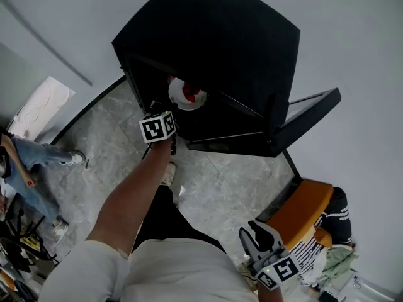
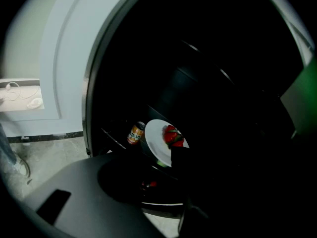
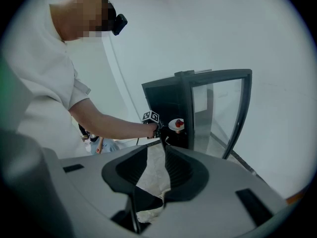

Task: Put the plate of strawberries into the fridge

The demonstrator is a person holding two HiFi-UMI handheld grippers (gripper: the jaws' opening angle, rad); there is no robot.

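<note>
Dark fridge (image 1: 214,43), left arm (image 1: 135,194) outstretched, hand-held gripper (image 1: 173,113) jaws opening around plate (image 2: 156,138) (strawberries (image 2: 173,135) aboard)

fridge (image 1: 208,36): matt black | door (image 3: 218,113): glass (dark frame) | floor (image 1: 233,181): glossy marbled stone | plate (image 2: 154,140): smooth white

In the fridge (image 1: 214,36) — plate (image 2: 155,139) with strawberries (image 2: 173,135) on a shelf (image 2: 115,139), can (image 2: 135,133) just beside it — door (image 1: 312,112) at right
</note>
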